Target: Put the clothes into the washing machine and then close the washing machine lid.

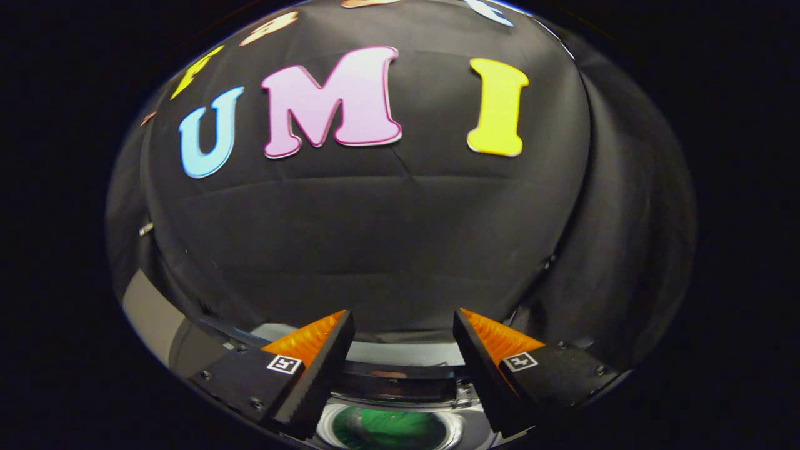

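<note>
My gripper (403,315) is open with nothing between its fingers. It hangs above the washing machine (400,356), whose pale top edge runs just below the fingertips. Lower down, between the finger bases, I see a round silver-rimmed opening (390,428) with something green (387,430) inside; I cannot tell whether that is clothing. A dark band (400,384) crosses the machine's top between the pale edge and the opening. I cannot tell how the lid stands.
The booth's black cloth wall (375,237) rises close behind the machine. A grey panel (147,312) shows to the left of the fingers, beside the machine.
</note>
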Demonstrator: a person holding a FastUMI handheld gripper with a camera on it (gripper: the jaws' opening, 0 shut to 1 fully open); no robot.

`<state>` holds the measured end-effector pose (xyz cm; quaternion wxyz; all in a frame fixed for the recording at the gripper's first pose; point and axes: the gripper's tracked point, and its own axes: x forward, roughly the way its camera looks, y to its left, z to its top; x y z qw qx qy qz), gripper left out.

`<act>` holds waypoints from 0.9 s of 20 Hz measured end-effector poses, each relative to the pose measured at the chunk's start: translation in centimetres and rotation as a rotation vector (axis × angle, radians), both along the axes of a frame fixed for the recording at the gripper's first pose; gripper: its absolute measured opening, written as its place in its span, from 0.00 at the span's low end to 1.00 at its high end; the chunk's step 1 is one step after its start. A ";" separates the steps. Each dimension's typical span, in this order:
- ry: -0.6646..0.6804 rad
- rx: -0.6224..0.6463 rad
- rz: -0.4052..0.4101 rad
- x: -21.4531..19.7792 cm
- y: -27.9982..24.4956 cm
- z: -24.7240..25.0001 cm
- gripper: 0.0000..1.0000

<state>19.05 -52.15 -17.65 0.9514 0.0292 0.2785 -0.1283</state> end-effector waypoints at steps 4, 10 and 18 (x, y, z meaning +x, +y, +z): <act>-0.012 -0.031 0.003 -2.6 0.2 0.5 1.00; 0.005 -0.063 0.020 -8.2 2.0 0.5 1.00; 0.089 -0.102 0.103 -17.3 6.2 -3.1 0.99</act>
